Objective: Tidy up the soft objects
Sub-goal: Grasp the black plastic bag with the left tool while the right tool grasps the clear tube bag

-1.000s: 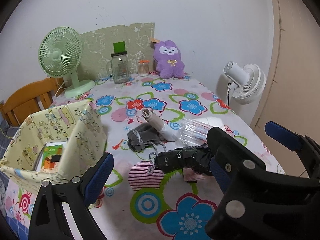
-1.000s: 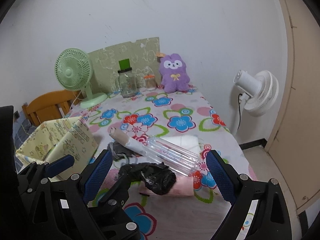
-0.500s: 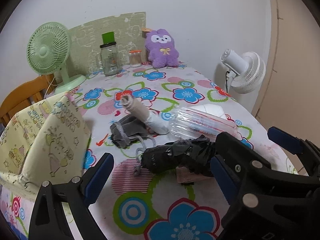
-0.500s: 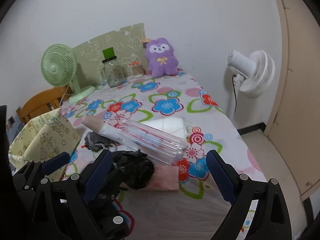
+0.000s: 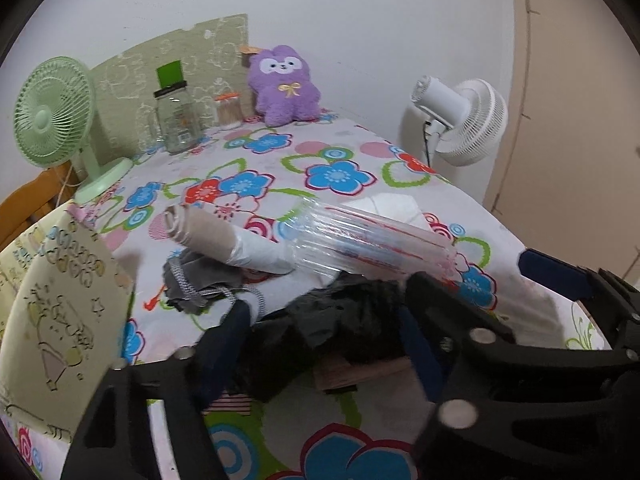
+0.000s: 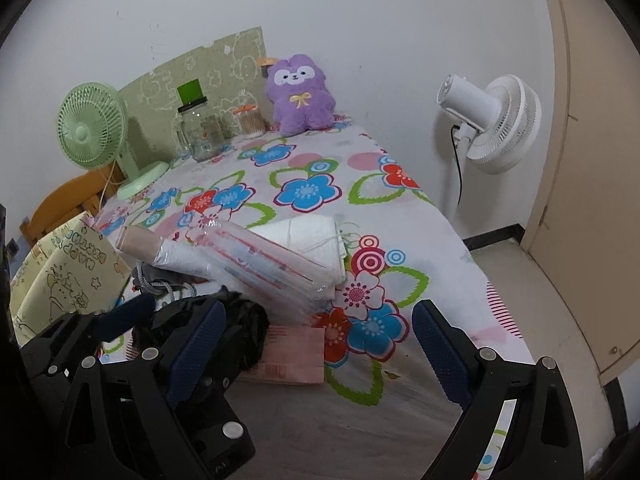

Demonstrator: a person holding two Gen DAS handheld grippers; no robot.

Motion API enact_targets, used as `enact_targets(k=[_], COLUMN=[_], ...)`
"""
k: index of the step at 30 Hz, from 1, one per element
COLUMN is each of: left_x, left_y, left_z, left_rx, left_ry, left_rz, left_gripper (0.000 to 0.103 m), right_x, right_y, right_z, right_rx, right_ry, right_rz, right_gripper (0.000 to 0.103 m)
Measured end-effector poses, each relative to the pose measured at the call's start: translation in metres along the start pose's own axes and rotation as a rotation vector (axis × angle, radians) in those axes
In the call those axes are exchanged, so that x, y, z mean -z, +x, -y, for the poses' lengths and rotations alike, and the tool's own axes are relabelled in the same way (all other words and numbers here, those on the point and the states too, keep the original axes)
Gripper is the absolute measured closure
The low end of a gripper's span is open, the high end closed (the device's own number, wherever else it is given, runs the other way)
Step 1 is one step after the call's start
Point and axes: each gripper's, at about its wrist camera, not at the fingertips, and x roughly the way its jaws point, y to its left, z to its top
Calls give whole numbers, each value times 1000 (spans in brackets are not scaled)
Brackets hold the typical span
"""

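The left gripper (image 5: pixel 320 344) has its 2 fingers around the black crumpled bag (image 5: pixel 340 320) near the table's (image 6: pixel 340 420) front edge, not clearly pressing. The right gripper (image 6: pixel 316 352) is wide apart, holding nothing. The purple plush (image 6: pixel 302 96) sits at the far edge.

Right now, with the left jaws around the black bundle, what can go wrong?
1. The black bundle lies on a pink packet; closing low may pinch both.
2. The clear plastic pack touches the bundle, so lifting may drag it.
3. The grey cord lies close and may snag.
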Motion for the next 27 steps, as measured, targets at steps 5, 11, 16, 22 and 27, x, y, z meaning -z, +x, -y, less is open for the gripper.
enact_targets(k=[5, 11, 16, 22, 27], left_x=[2, 2, 3, -2, -6], left_y=[-2, -8, -16, -13, -6], left_z=[-1, -7, -15, -26, -31], left_rx=[24, 38, 24, -10, -26], left_ry=[11, 9, -4, -39, -69], left_rz=[-5, -7, 3, 3, -9], left_gripper=[44, 51, 51, 51, 51], right_x=[0, -2, -6, -13, -21], right_y=[5, 8, 7, 12, 20], right_z=[-6, -14, -21, -30, -34], right_rx=[-9, -12, -18, -24, -14], right_ry=[-13, -32, -52, -80, -104], right_rz=[-11, -10, -2, 12, 22], right_gripper=[7, 7, 7, 7, 7])
